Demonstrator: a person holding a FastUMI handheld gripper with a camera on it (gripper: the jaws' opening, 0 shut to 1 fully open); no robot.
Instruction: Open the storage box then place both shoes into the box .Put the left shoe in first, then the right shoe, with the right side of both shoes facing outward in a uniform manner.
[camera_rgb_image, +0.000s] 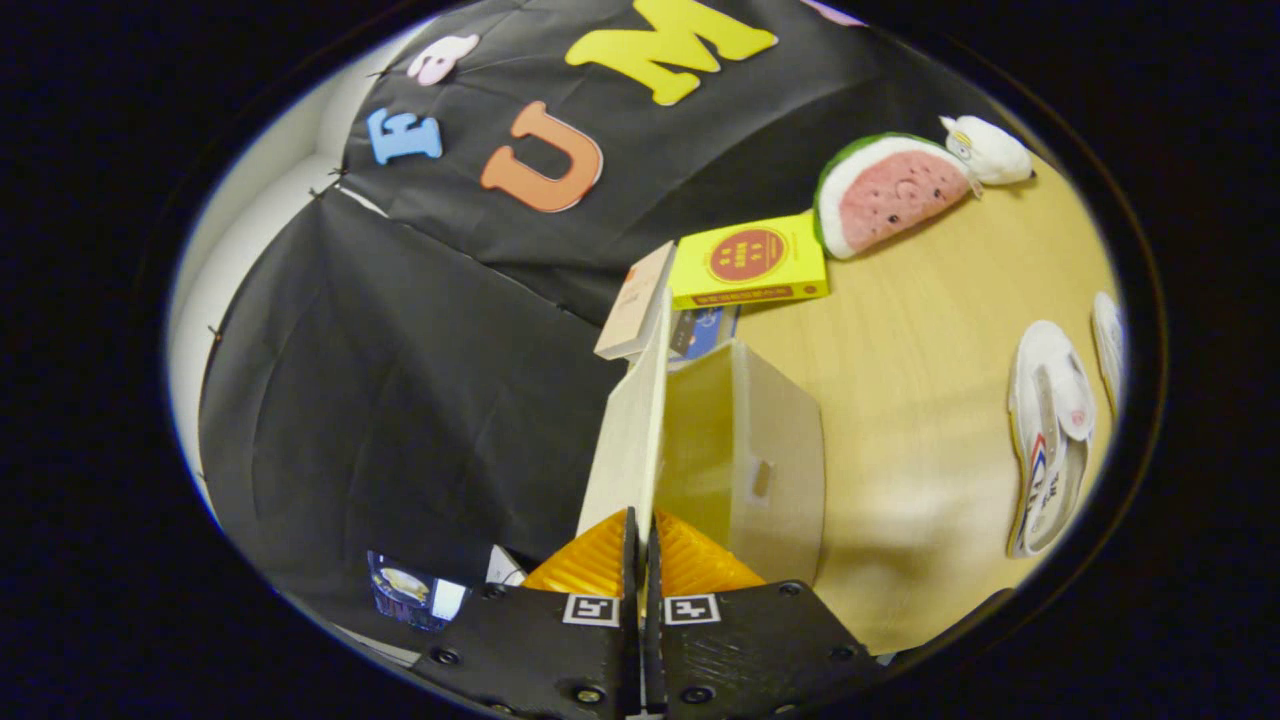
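Gripper (640, 535) fingers are pressed together on the thin edge of the storage box's lid (632, 430), one finger on each face of the pale panel, so the lid is pinched between them and runs straight ahead from the tips. To the right of that lifted lid sits the storage box (775, 450) itself, a translucent whitish container with a small slot-like handle cut in its facing wall; its open side meets the lid along the hinge line, and the box rests on the light wooden table (920, 360). Well apart from the box, farther right on the table, lies a white shoe (1048, 435) with red and blue markings along its side, and a second white shoe (1108, 340) lies just beyond it, only partly seen. Beyond the box, near the black cloth wall (400, 380), a yellow carton (750, 262) with a red round mark lies on the table, with a pale book-like box (637, 300) leaning beside it and a blue item (703, 332) tucked between these and the storage box. Farther back rest a plush watermelon slice (890, 192) and, touching its upper end, a small white plush toy (990, 150).
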